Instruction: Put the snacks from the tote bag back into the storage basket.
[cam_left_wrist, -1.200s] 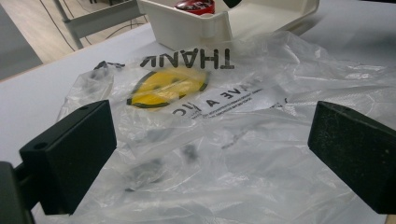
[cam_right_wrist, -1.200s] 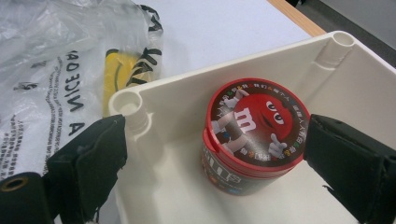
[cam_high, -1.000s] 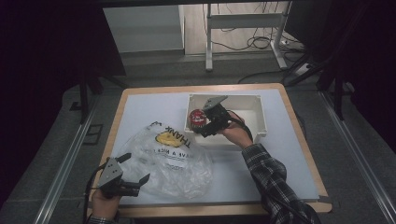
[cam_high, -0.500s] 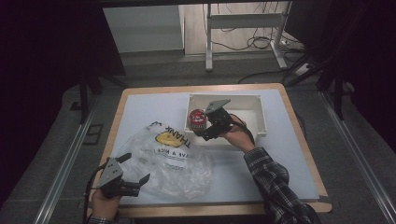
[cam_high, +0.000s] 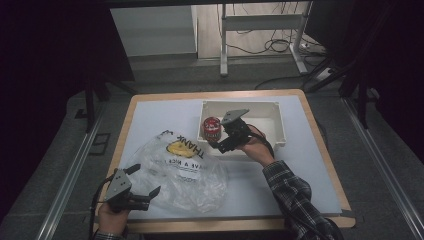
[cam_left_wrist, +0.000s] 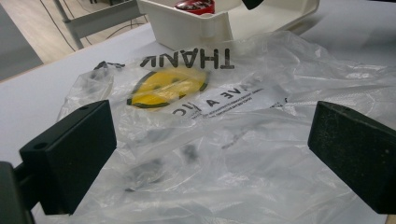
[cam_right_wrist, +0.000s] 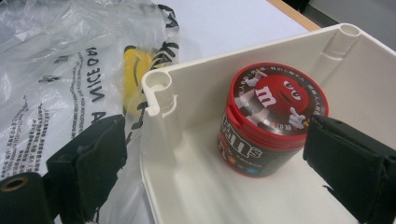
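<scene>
There is one table (cam_high: 150, 115), and on it lie three things, one of each kind: one white open box (cam_high: 270, 112) toward the far right, one red-lidded candy tub (cam_high: 210, 128) standing in that box's left end, and one crumpled clear plastic bag (cam_high: 182, 172) with a yellow smiley face print at the near left. Two grippers are counted, the left gripper (cam_high: 142, 182) at the near left and the right gripper (cam_high: 220, 142) at the box, each with two black jaws.

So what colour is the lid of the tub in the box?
Red, with a cartoon figure printed on it. The right gripper view shows the tub best.
</scene>
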